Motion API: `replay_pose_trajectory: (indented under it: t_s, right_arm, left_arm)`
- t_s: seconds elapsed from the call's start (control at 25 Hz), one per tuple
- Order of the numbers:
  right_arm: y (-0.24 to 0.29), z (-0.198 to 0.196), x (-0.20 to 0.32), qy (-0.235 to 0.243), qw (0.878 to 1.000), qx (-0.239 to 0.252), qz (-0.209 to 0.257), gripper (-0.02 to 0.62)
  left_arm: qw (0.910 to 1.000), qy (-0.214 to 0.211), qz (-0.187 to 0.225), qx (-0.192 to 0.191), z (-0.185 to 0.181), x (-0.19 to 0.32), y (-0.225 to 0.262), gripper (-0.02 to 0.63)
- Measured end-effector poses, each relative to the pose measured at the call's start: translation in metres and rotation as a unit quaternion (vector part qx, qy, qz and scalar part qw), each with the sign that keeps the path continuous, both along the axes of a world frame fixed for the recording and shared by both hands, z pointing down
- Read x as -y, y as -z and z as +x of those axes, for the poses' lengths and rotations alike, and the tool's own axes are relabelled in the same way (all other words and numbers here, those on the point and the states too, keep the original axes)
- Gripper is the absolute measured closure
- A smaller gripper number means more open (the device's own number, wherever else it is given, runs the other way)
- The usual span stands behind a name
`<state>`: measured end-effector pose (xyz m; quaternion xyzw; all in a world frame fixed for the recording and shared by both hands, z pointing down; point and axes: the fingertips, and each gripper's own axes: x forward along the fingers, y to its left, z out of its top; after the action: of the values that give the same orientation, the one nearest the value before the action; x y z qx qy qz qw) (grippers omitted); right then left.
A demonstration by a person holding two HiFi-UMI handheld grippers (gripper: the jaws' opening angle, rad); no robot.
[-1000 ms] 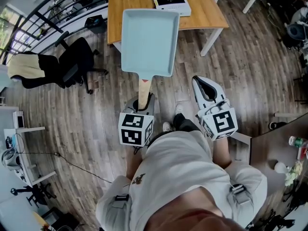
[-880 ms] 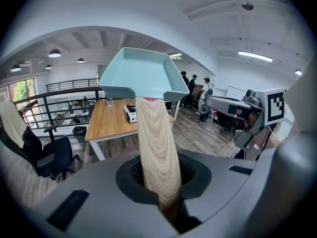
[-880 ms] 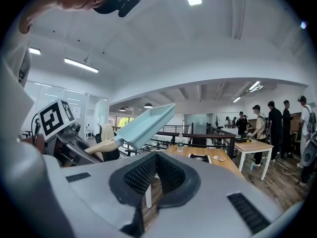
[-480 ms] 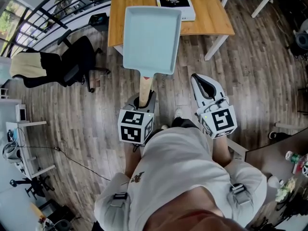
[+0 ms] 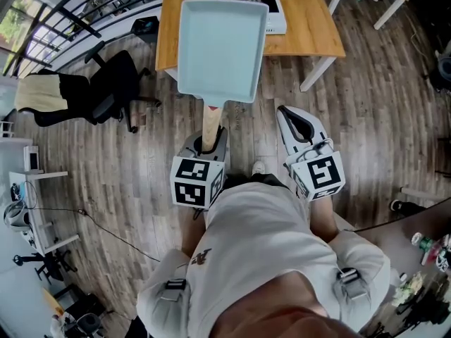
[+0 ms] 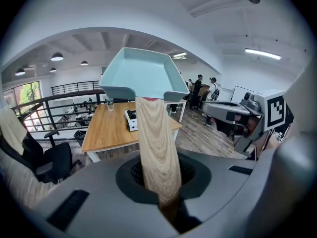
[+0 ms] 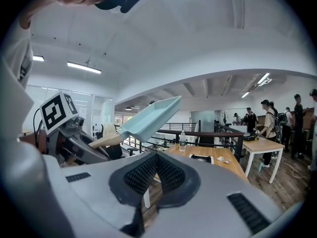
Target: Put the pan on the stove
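A light blue rectangular pan [image 5: 222, 48] with a wooden handle [image 5: 211, 124] hangs in the air in front of me. My left gripper [image 5: 210, 141] is shut on the handle's end [image 6: 157, 152]. The pan's far edge overlaps the white portable stove [image 5: 273, 9] in the head view. The stove stands on the wooden table [image 5: 310, 37], and the left gripper view shows the stove [image 6: 131, 120] beyond the pan [image 6: 141, 73]. My right gripper [image 5: 290, 115] is beside the left, shut with nothing in it. Its own view shows the pan [image 7: 151, 117] at upper left.
A black office chair [image 5: 106, 94] stands left of the table and a black railing [image 5: 84, 13] runs behind it. On the table's far side stands a water bottle [image 6: 110, 104]. At the right is a white table [image 7: 262, 148], with people standing beyond it.
I have moved toward the wooden table. It and the stove have drawn closer to the pan's far edge. Both grippers keep their hold and spacing.
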<state>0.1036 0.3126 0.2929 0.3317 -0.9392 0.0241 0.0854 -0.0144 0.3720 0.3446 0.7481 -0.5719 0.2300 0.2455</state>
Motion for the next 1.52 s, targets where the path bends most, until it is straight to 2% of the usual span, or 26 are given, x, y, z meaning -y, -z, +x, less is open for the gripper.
replay_pose_trajectory:
  t_s: [0.32, 0.52, 0.96, 1.52]
  right_arm:
    - [-0.003, -0.004, 0.028, -0.008, 1.0, -0.002, -0.002, 0.574]
    - [-0.007, -0.011, 0.052, -0.028, 1.0, -0.012, -0.004, 0.574]
    - [-0.011, -0.038, 0.113, -0.057, 0.998, -0.024, -0.006, 0.574]
    - [-0.011, -0.079, 0.159, -0.077, 0.997, -0.028, -0.002, 0.574]
  left_arm:
    - [1.0, 0.0, 0.006, 0.002, -0.008, 0.028, 0.002, 0.563]
    - [0.9999, -0.008, 0.006, -0.005, -0.022, 0.055, -0.005, 0.563]
    - [0.9994, -0.032, -0.009, -0.011, -0.05, 0.12, -0.019, 0.563]
    - [0.9984, -0.054, -0.012, -0.01, -0.092, 0.169, -0.024, 0.563]
